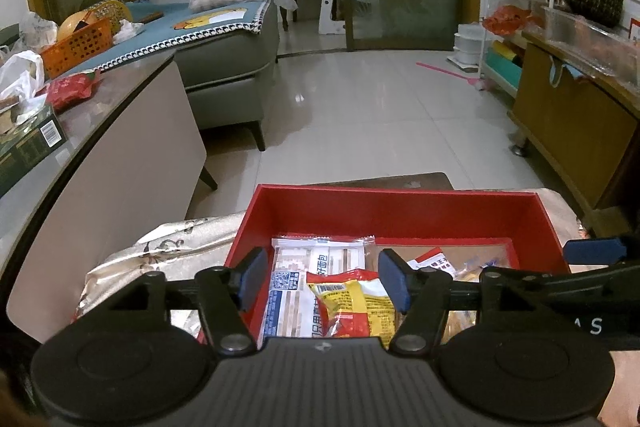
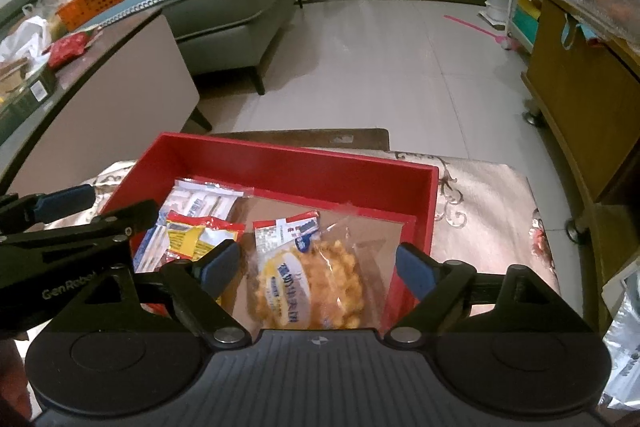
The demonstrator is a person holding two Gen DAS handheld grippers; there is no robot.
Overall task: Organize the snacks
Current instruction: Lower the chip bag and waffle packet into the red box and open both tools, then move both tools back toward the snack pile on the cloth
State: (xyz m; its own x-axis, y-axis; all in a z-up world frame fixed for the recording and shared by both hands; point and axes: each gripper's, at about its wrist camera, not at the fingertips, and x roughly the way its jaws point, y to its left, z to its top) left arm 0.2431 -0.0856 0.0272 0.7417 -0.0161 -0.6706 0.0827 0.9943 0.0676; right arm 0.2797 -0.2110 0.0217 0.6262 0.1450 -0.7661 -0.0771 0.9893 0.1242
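A red box stands on a small cloth-covered table. Inside lie a white-and-blue bread packet, a yellow-and-red snack packet on top of it, and a clear bag of golden puffed snacks on the right. My left gripper is open above the yellow-and-red packet, holding nothing. My right gripper is open above the golden snack bag, holding nothing. Each gripper shows at the edge of the other's view.
A patterned silver cloth covers the small table. A long counter with bags, a red packet and an orange basket runs on the left. A grey sofa, tiled floor and a wooden cabinet lie beyond.
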